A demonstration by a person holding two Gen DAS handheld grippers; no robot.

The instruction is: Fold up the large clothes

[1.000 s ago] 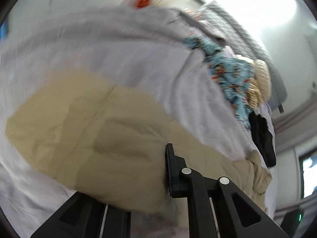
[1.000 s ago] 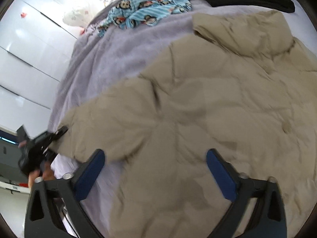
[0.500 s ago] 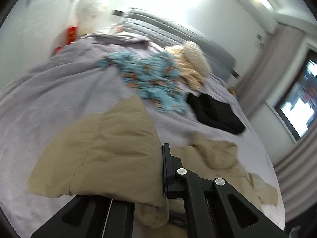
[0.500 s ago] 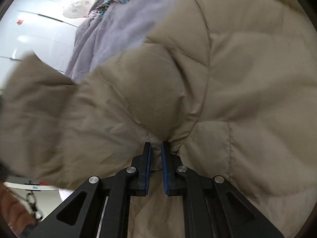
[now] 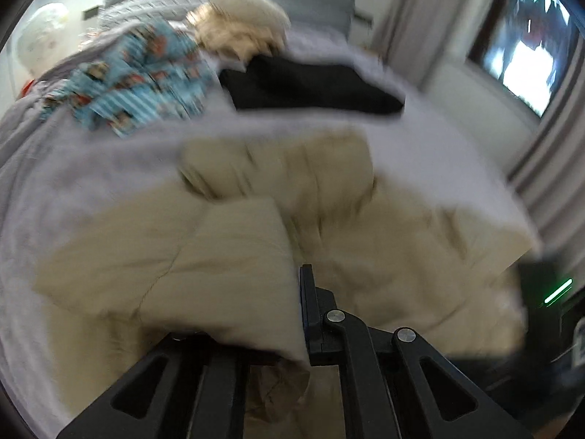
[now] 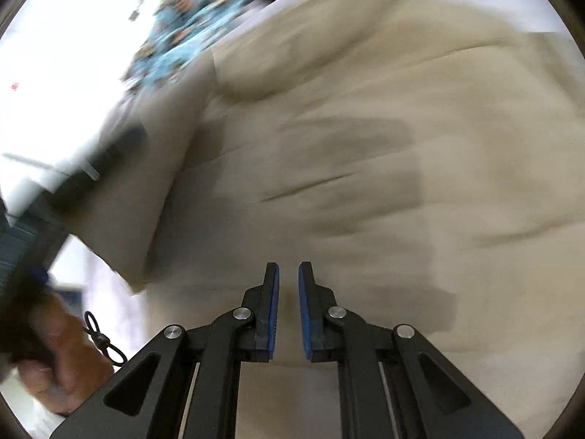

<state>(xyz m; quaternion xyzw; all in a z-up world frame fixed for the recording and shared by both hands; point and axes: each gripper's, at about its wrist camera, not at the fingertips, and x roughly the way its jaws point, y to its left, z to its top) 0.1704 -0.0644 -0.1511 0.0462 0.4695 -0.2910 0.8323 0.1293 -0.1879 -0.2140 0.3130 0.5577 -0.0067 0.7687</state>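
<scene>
The left gripper [image 5: 298,314] jaws clamp a sleeve [image 5: 204,267] of the beige jacket [image 6: 365,153], carried over the body ahead. Right gripper [image 6: 289,311] jaws stand narrow, apparently empty, just above the jacket. Lay the sleeve flat across the chest before releasing.

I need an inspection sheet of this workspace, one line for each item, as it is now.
Surface: bed with lilac cover.
Job's things: beige padded jacket spread on the bed, one part lifted over it.
Clutter: blue patterned garment, black garment, cream fluffy item behind the jacket.
Grippers: left gripper shut on the jacket; right gripper over the jacket, jaws nearly closed, grip unclear.
Cables: black cord loop beside the hand.
Surroundings: curtain, window.
</scene>
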